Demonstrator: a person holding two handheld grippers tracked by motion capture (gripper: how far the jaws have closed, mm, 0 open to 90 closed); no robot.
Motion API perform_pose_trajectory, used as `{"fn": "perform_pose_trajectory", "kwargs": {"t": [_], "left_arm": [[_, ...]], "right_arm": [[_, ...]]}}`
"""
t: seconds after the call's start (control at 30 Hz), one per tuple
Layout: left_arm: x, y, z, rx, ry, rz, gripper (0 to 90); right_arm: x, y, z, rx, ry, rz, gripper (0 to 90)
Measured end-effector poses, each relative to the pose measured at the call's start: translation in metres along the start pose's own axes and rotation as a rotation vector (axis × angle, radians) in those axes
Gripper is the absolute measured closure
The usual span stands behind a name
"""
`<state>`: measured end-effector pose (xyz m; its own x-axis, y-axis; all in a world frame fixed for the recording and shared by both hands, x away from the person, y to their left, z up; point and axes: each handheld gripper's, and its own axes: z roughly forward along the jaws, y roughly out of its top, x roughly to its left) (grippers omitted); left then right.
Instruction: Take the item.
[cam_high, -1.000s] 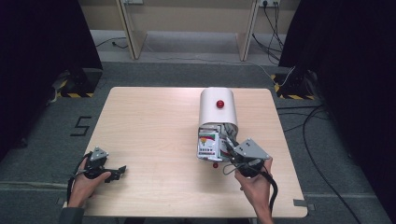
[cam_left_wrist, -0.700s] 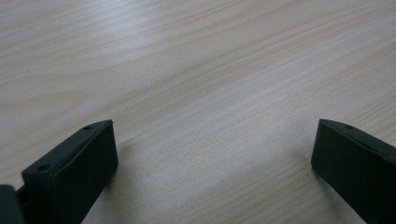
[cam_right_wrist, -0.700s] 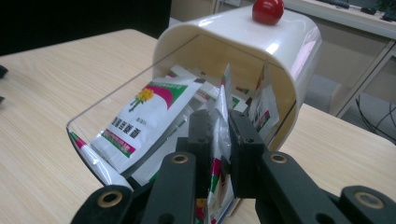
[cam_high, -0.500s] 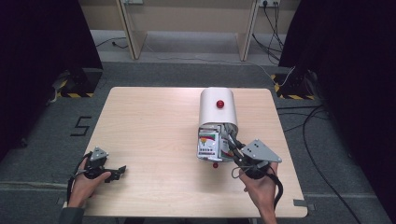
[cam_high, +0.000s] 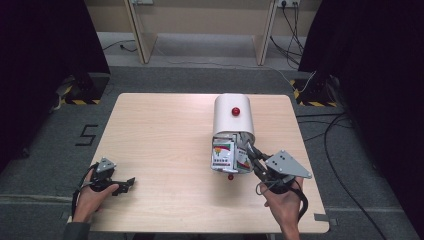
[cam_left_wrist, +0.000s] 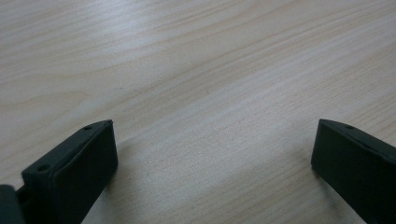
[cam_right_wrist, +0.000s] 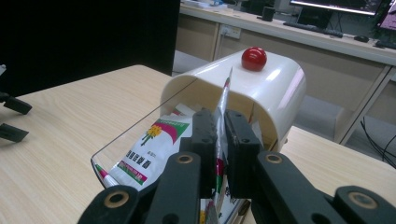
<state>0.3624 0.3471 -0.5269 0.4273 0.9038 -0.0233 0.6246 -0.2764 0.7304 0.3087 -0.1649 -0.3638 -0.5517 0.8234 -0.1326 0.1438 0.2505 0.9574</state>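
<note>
Right of centre in the high view we see a white arched container with a red knob on top lying on the pale wooden surface. Its open end faces the lower edge of the frame, and printed packets fill that mouth.

Our right claw reaches in from the lower right. In the right gripper view its jaws have just been closing and are now clamped on the thin edge of one packet, which stands up between them in front of the opening. Another packet with a green and red print lies flat in the mouth, to the left of the jaws.

Our left claw rests at the lower left of the high view, well apart from the container. In the left gripper view its jaws stand wide apart over bare wood, with nothing between them.
</note>
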Motion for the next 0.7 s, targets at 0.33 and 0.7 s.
{"fn": "perform_pose_trajectory", "kwargs": {"t": [0.33,0.7], "left_arm": [[0.000,0.000,0.000,0.000,0.000,0.001,0.0],[0.000,0.000,0.000,0.000,0.000,0.000,0.0]], "right_arm": [[-0.007,0.003,-0.011,-0.021,-0.014,0.009,84.7],[-0.022,-0.002,-0.018,-0.028,-0.036,0.042,85.0]]}}
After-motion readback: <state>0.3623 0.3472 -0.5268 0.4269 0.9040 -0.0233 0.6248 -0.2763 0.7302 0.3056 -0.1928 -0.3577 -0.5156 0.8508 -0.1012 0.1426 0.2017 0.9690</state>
